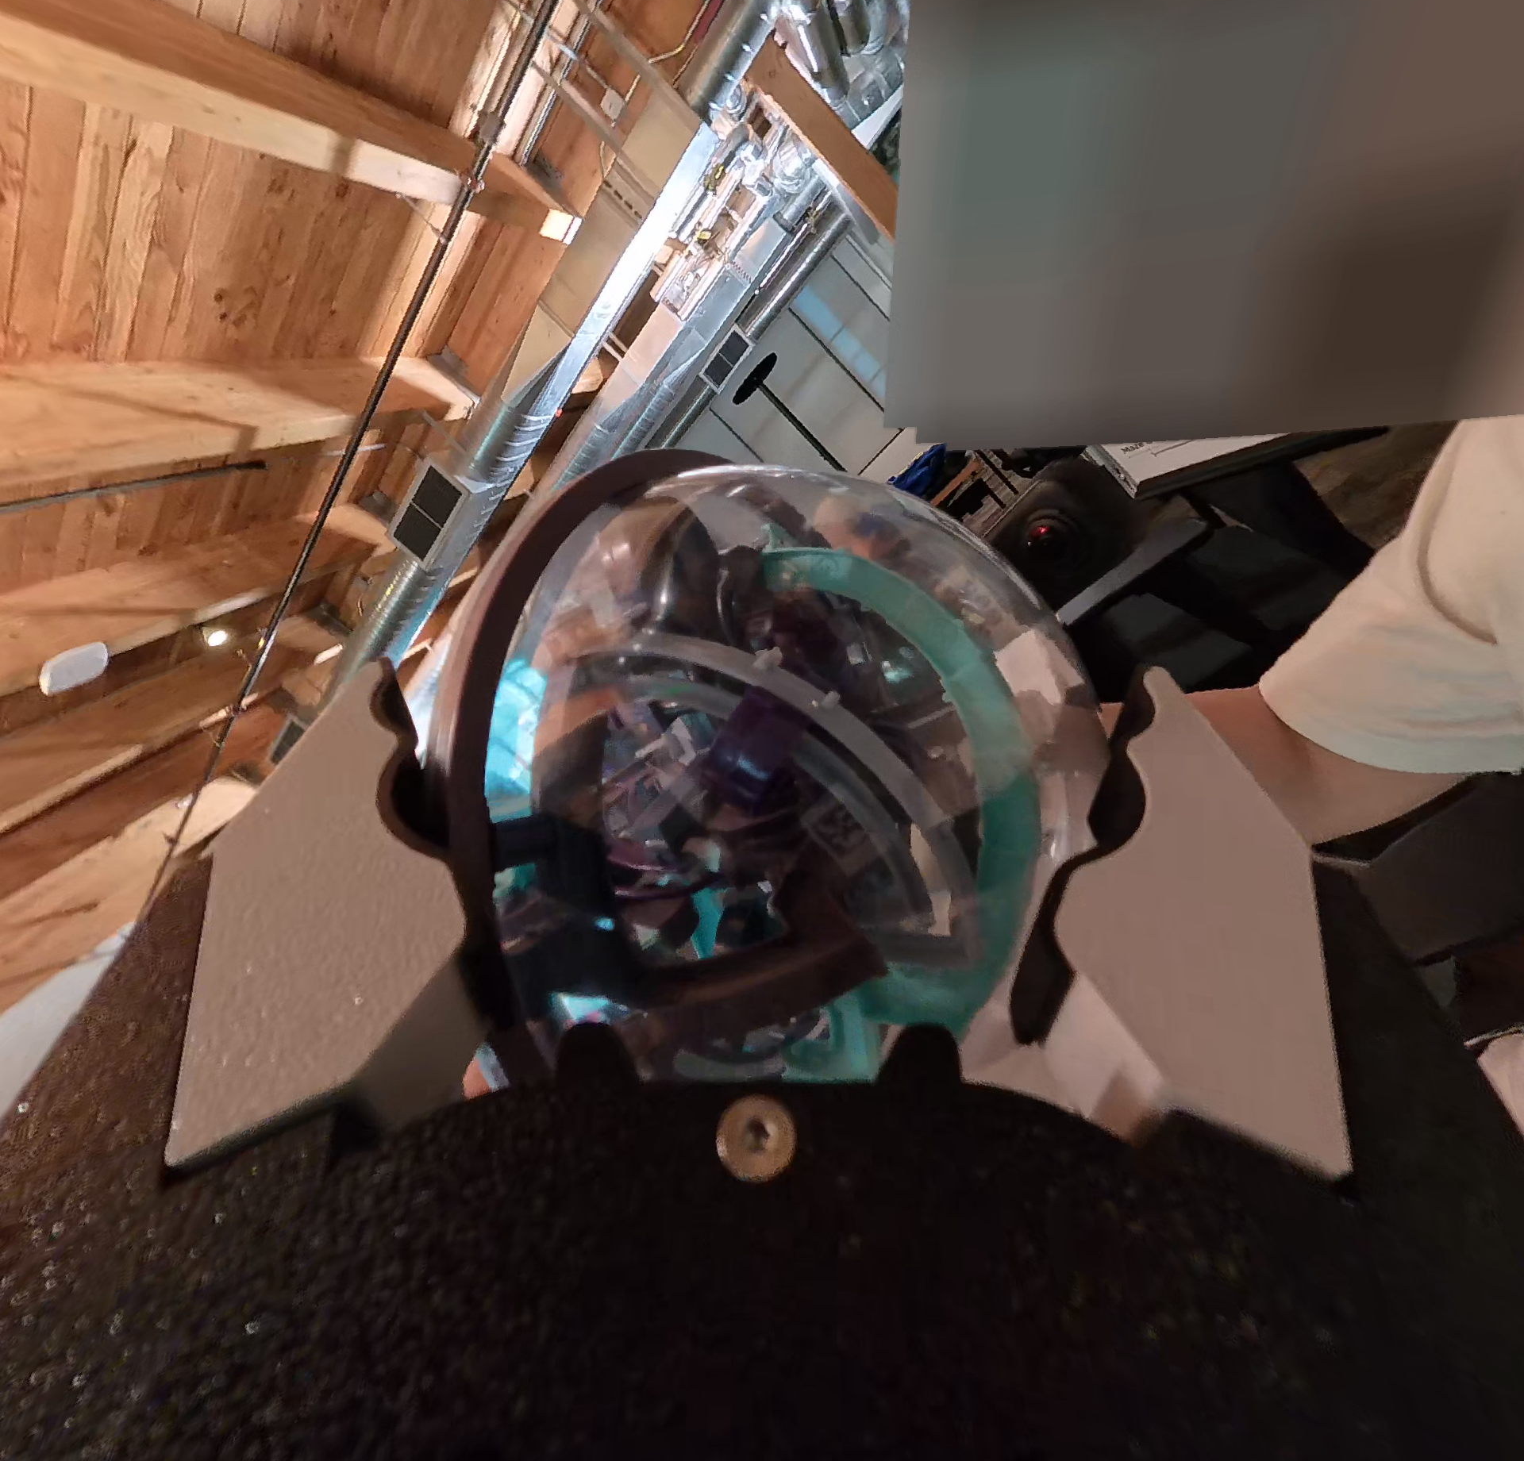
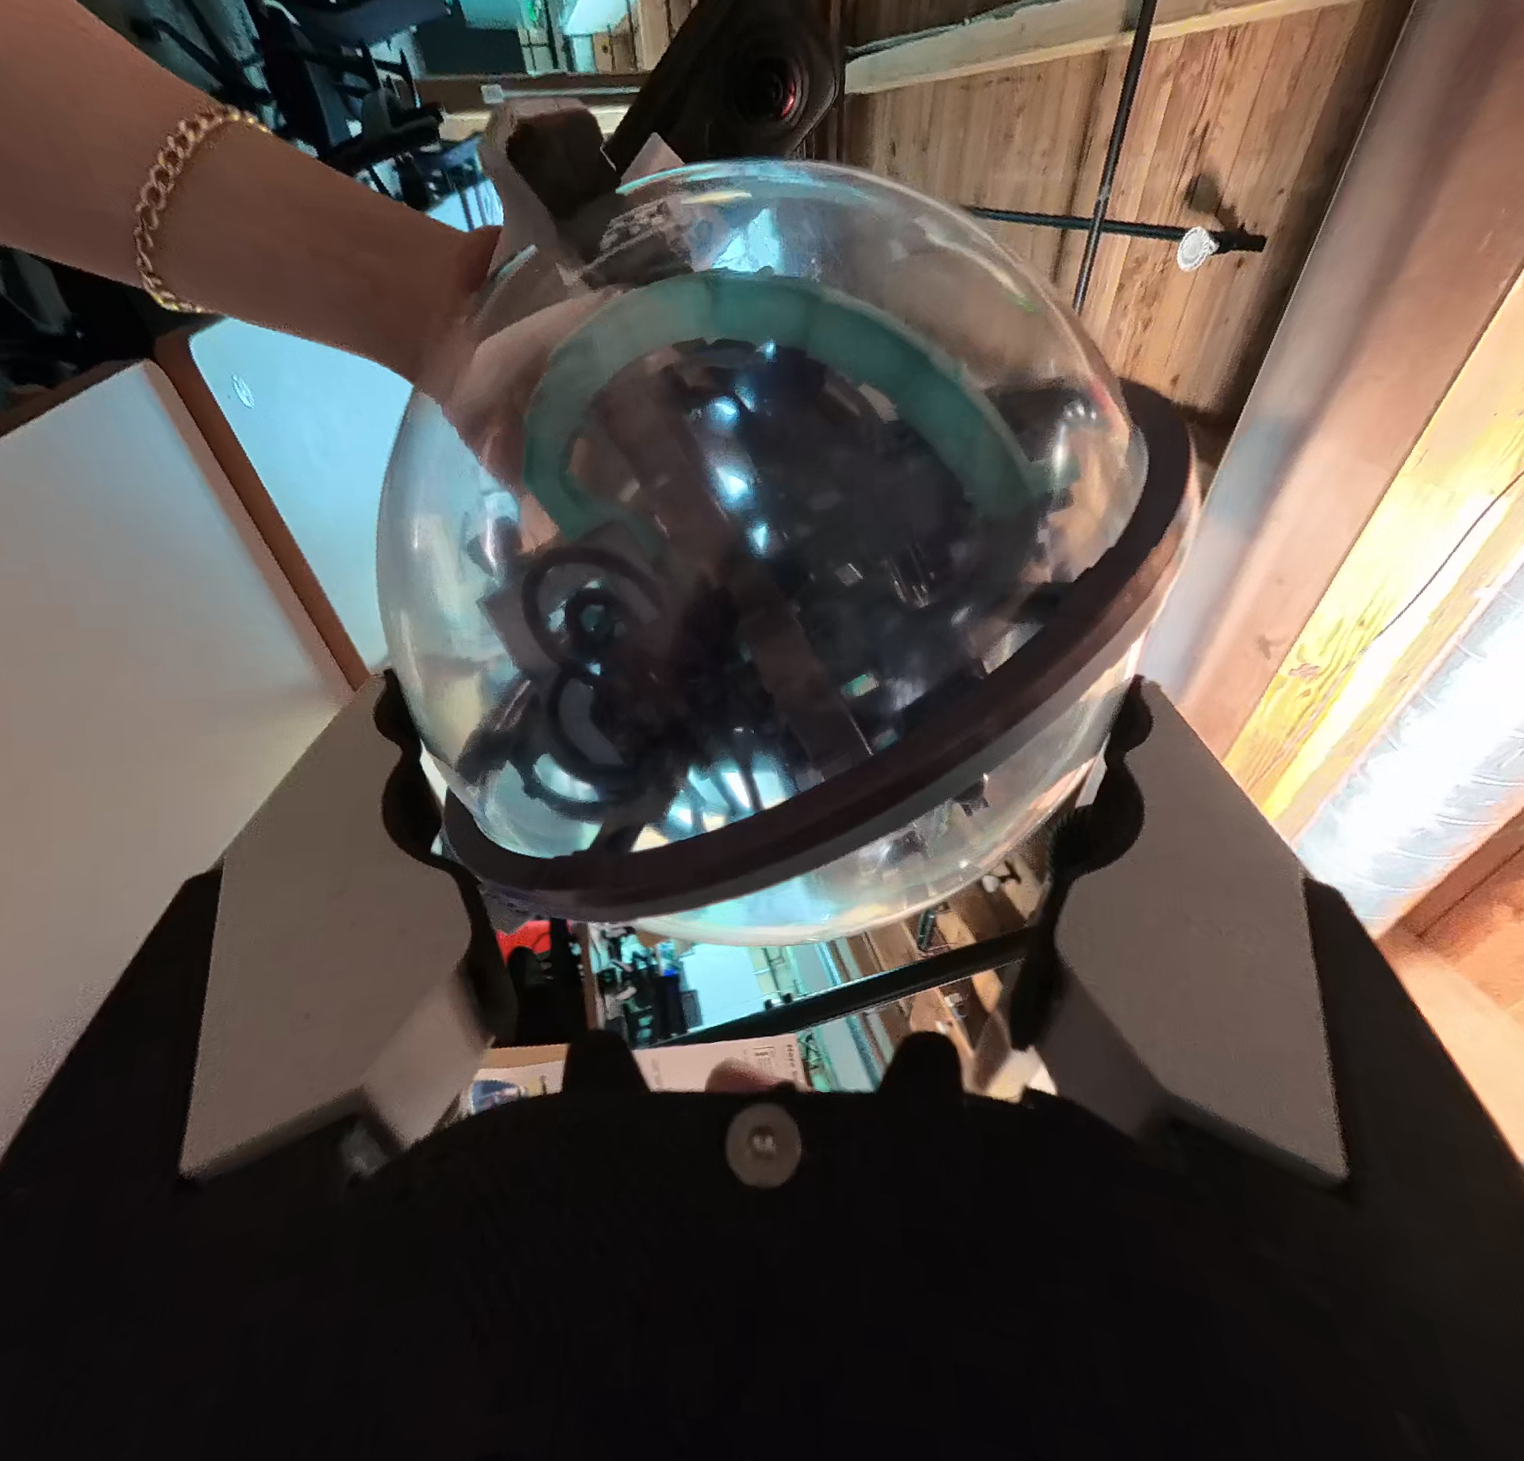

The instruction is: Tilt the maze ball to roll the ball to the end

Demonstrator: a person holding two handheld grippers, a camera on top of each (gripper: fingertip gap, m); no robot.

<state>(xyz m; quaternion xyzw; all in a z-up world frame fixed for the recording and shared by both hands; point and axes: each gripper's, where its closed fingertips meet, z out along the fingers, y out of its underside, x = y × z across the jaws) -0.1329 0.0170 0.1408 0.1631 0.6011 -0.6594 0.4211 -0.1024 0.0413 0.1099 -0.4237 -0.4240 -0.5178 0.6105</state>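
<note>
The maze ball point(image 1: 742, 762) is held up in the air between both grippers, with no table in sight under it. The left gripper point(image 1: 754, 770) is spread wide, its fingers point(image 1: 346, 885) pressed against the clear shell on either side. The right gripper point(image 2: 763, 770) is spread just as wide and clamps the sphere from the opposite side, one finger near the dark rim point(image 2: 907, 828).

The main risk is slip — the shell is smooth and curved, and a wide-spread grip touches it only at small spots, so a sharp tilt could let it squirm out and drop. If the two grippers turn out of step, the sphere may twist between them. The small ball inside cannot be made out in either view, so a blind tilt could roll it off its green track point(image 2: 783, 308).
</note>
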